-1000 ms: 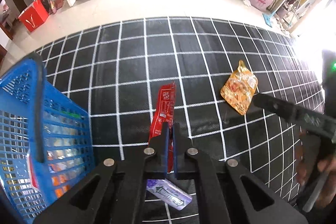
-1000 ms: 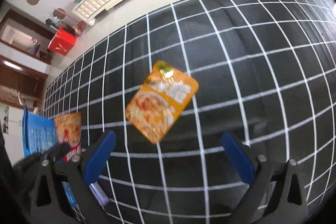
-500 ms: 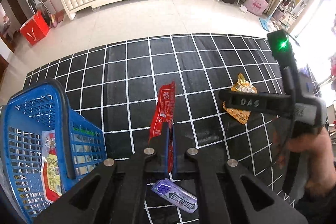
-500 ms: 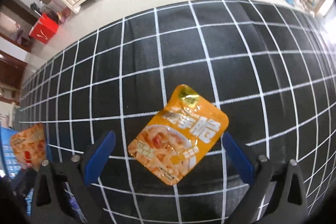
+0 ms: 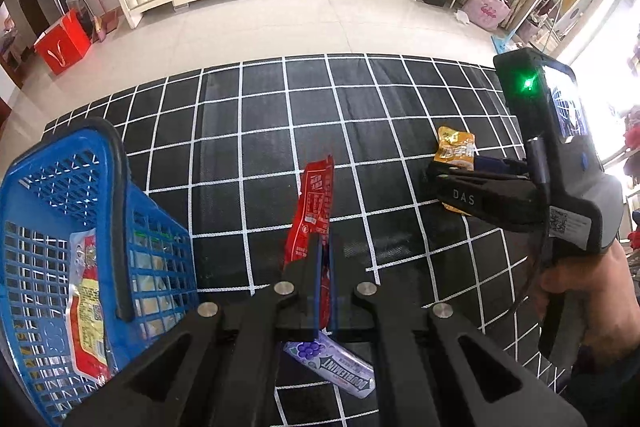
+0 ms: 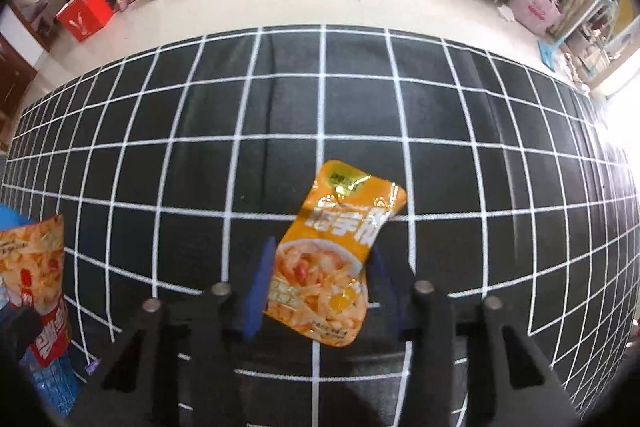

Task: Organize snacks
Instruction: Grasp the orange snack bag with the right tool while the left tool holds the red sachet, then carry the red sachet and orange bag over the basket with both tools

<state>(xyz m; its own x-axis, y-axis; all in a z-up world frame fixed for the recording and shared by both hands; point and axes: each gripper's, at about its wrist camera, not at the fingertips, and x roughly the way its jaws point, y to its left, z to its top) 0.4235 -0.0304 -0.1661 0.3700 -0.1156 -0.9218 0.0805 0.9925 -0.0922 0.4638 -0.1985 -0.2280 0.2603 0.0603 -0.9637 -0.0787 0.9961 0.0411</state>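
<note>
- Left gripper (image 5: 325, 255): clenched on the lower end of a red packet (image 5: 314, 203); packet's long axis runs straight out ahead of the fingers.
- Basket (image 5: 116, 195): blue, just left of the left gripper, some packets inside. Judged drop target.
- Right gripper (image 6: 320, 279): jaws straddle an orange pouch (image 6: 336, 259) lying on the checked mat (image 6: 200, 155); pads close beside its edges, firm contact cannot be told.
- Pouch: glossy, flat, food photo, long axis pointing away from the gripper.

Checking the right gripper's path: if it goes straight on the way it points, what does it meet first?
The orange pouch, already between the right gripper's blue fingers. Past it, only the checked mat; depth is hard to judge.
</note>
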